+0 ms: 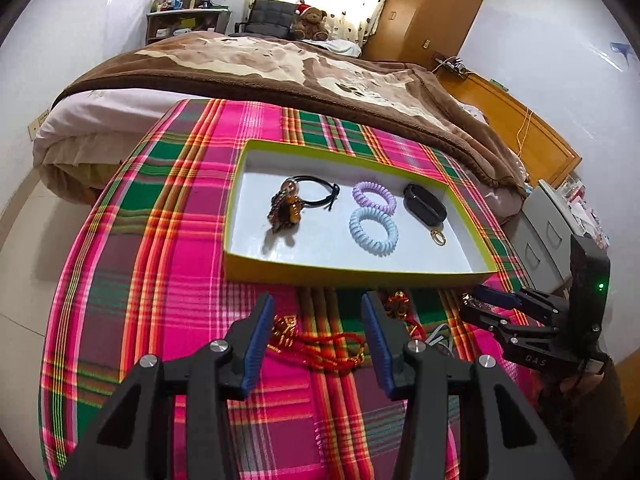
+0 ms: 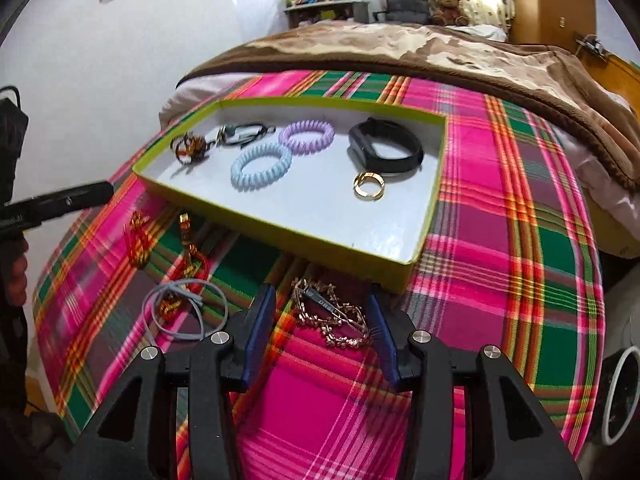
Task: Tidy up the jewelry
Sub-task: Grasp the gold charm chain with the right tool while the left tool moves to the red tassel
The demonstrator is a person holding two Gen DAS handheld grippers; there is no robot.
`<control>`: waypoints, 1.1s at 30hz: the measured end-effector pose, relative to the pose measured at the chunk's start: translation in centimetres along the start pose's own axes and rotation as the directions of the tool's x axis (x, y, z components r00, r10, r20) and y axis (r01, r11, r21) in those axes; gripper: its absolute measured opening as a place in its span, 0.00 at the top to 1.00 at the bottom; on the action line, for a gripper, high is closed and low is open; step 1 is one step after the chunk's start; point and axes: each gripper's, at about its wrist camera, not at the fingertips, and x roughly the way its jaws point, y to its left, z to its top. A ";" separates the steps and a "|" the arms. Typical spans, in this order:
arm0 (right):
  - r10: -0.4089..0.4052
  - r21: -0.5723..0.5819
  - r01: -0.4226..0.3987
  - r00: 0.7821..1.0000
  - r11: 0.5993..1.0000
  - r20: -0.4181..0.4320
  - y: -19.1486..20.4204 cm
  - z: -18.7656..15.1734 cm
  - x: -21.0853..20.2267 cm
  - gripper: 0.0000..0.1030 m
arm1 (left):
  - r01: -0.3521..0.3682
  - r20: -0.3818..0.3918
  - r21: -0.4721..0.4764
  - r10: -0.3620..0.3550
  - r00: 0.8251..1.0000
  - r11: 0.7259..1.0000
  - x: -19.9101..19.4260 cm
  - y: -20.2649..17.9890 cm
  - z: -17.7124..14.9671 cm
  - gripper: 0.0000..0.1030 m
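Observation:
A shallow yellow-green box (image 1: 352, 273) (image 2: 280, 236) sits on the plaid cloth. In it lie a brown hair clip with a black tie (image 1: 290, 202) (image 2: 190, 147), a purple coil tie (image 1: 374, 197) (image 2: 307, 134), a blue coil tie (image 1: 373, 231) (image 2: 261, 166), a black band (image 1: 425, 204) (image 2: 386, 149) and a gold ring (image 1: 438, 237) (image 2: 369, 186). My left gripper (image 1: 318, 308) is open above a red cord ornament (image 1: 320, 346) (image 2: 138, 242). My right gripper (image 2: 322, 300) (image 1: 476, 296) is open, with a gold chain bracelet (image 2: 332, 318) between its fingers.
A grey cord loop (image 2: 184, 312) and red-gold charms (image 2: 190, 248) lie on the cloth in front of the box. A bed with a brown blanket (image 1: 280, 64) stands behind. A wooden wardrobe (image 1: 432, 8) and drawers (image 1: 548, 232) stand to the right.

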 end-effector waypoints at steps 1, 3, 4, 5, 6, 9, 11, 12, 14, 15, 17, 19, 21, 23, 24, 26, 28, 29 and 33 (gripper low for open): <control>-0.009 -0.010 0.009 1.000 1.000 0.005 0.1 0.0 0.0 0.54 | -0.001 -0.001 -0.004 0.001 1.000 1.000 -0.1 0.0 -0.2 0.54; -0.021 -0.026 0.021 1.000 0.999 -0.002 0.3 0.1 0.1 0.54 | -0.005 -0.002 -0.011 0.005 1.000 1.000 -0.2 0.3 -0.3 0.54; -0.028 -0.034 0.028 1.000 0.999 -0.004 0.4 0.1 0.1 0.54 | -0.007 -0.002 -0.013 0.007 1.000 1.000 -0.2 0.4 -0.4 0.54; -0.036 -0.035 0.035 0.999 0.999 -0.005 0.5 0.0 0.2 0.54 | -0.009 -0.003 -0.017 0.009 1.000 1.000 -0.2 0.5 -0.5 0.54; -0.041 -0.027 0.041 0.999 0.999 -0.009 0.5 0.0 0.2 0.54 | -0.011 -0.005 -0.019 0.011 1.000 1.000 -0.3 0.5 -0.6 0.54; -0.039 -0.013 0.039 0.999 0.999 -0.031 1.0 -0.3 -0.2 0.54 | -0.011 -0.007 -0.021 0.011 1.000 1.000 -0.4 0.6 -0.7 0.54; -0.017 -0.008 0.016 0.999 1.000 -0.051 1.4 -0.8 -0.6 0.54 | -0.010 -0.007 -0.020 0.010 1.000 1.000 -0.4 0.7 -0.8 0.54; -0.007 -0.010 0.006 0.998 1.000 -0.057 1.6 -1.0 -0.8 0.54 | -0.011 -0.007 -0.021 0.011 1.000 1.000 -0.5 0.8 -0.8 0.54; 0.008 -0.012 -0.009 0.998 1.000 -0.056 1.7 -1.2 -1.1 0.54 | -0.015 -0.008 -0.026 0.015 1.000 1.000 -0.4 0.9 -0.8 0.54; 0.000 -0.004 0.000 0.999 1.000 -0.048 1.7 -1.3 -1.2 0.54 | -0.014 -0.006 -0.029 0.014 1.000 0.999 -0.5 0.9 -0.8 0.54; -0.048 0.042 0.050 0.998 0.998 -0.040 1.0 -1.1 -0.8 0.54 | -0.012 -0.006 -0.034 0.012 1.000 0.999 -0.4 1.0 -0.9 0.54; -0.058 0.092 0.060 0.998 0.994 -0.023 0.6 -0.8 -0.6 0.54 | -0.013 -0.008 -0.036 0.013 1.000 0.999 -0.4 1.1 -1.0 0.54; -0.063 0.116 0.064 0.998 0.991 -0.016 0.7 -0.6 -0.5 0.54 | -0.021 -0.013 -0.038 0.021 1.000 0.999 -0.4 1.5 -1.1 0.54; -0.095 0.120 0.096 0.995 0.988 -0.014 1.1 -0.5 -0.2 0.54 | -0.022 -0.012 -0.046 0.022 1.000 0.999 -0.4 1.8 -1.2 0.54; -0.106 0.117 0.106 0.994 0.987 -0.013 1.3 -0.4 -0.2 0.54 | -0.024 -0.011 -0.053 0.023 1.000 0.998 -0.5 2.0 -1.2 0.54; -0.133 0.114 0.133 0.991 0.985 -0.008 1.6 -0.5 -0.1 0.55 | -0.024 -0.009 -0.061 0.024 1.000 0.998 -0.5 2.4 -1.2 0.54; -0.164 0.107 0.164 0.986 0.981 -0.008 1.8 -0.5 -0.2 0.64 | -0.022 -0.007 -0.068 0.021 1.000 0.997 -0.6 2.7 -1.2 0.54; -0.180 0.108 0.180 0.984 0.978 -0.007 1.8 -0.6 -0.2 0.66 | -0.017 -0.008 -0.071 0.017 1.000 0.997 -0.6 2.8 -1.2 0.54; -0.175 0.132 0.172 0.984 0.976 0.012 1.5 -0.7 -0.7 0.73 | -0.017 -0.019 -0.066 0.016 1.000 0.998 -0.5 3.2 -1.3 0.54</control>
